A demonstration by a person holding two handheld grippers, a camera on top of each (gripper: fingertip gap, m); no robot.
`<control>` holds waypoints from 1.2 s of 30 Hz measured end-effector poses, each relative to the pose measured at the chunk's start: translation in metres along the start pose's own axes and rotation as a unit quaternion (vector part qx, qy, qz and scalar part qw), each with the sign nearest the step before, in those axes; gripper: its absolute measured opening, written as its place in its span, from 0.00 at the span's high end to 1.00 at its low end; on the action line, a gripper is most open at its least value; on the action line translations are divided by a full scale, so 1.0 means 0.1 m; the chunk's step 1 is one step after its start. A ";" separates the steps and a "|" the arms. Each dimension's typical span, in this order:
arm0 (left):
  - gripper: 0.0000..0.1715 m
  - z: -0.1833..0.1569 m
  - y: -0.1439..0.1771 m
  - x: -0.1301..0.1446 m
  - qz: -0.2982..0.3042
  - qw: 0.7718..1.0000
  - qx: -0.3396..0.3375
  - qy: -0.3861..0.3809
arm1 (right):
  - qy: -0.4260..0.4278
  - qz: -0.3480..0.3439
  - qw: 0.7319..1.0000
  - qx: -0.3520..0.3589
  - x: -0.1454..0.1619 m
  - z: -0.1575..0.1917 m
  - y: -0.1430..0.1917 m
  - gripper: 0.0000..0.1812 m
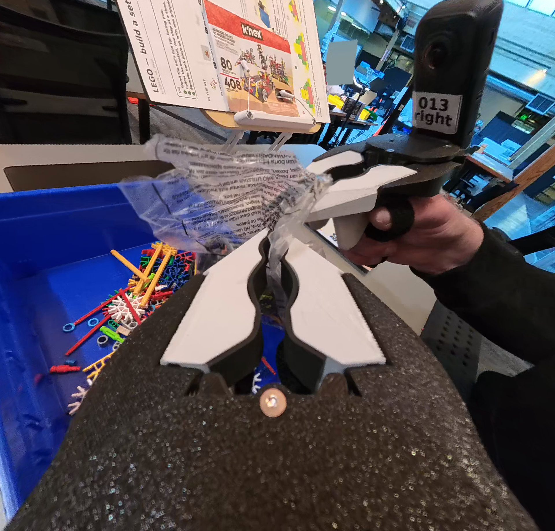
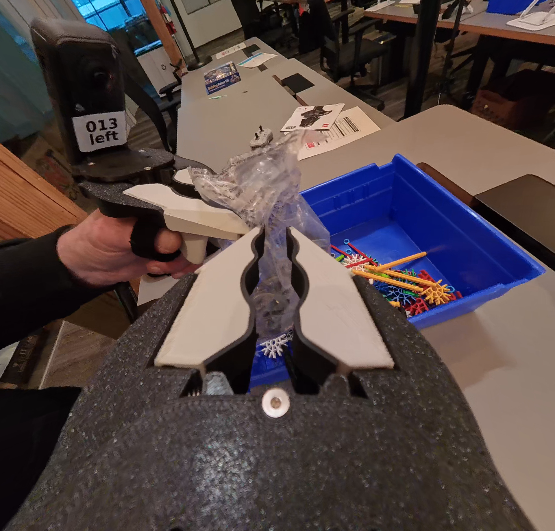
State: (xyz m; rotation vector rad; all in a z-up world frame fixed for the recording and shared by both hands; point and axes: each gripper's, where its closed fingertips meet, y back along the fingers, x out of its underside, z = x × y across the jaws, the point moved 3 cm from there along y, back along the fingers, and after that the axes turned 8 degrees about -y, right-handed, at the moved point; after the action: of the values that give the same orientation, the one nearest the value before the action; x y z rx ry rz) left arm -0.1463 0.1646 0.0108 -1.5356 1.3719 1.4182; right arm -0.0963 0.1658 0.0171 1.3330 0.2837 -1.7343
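Left wrist view: the left claw [image 1: 274, 240] and the right claw [image 2: 273, 231] both pinch the clear bag [image 1: 222, 183] above the blue bin [image 1: 54, 246]; the bag's contents look blurry.

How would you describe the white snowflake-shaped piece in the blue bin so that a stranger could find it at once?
Start at the blue bin on the grey table, below the clear plastic bag both grippers pinch. Look into its heap of coloured rods and connectors. The white snowflake piece lies at the heap's near edge, crossed by red rods; it is the only white, many-spoked disc there.
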 end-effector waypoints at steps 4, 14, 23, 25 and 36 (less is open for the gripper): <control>1.00 -0.02 -0.01 0.01 0.000 1.000 0.003 -0.007 | 0.001 0.000 1.000 0.002 0.01 -0.01 0.00 0.94; 1.00 -0.18 -0.09 0.05 0.053 0.992 -0.003 -0.116 | 0.041 0.042 0.998 0.030 0.11 -0.09 -0.11 1.00; 1.00 -0.16 -0.07 0.07 0.071 0.983 -0.053 -0.161 | 0.049 0.068 0.995 0.054 0.14 -0.17 -0.27 1.00; 1.00 -0.15 -0.08 0.08 0.078 0.981 -0.063 -0.167 | 0.047 0.072 0.994 0.064 0.15 -0.22 -0.32 1.00; 1.00 -0.21 -0.13 0.07 0.071 0.982 -0.035 -0.173 | 0.060 0.095 0.987 0.114 0.17 -0.57 -0.57 1.00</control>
State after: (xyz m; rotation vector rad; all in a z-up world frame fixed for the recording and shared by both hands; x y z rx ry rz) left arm -0.1282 0.1464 0.0063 -1.1792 1.2470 1.7429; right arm -0.1021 0.2261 -0.0387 1.5788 0.0229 -1.5630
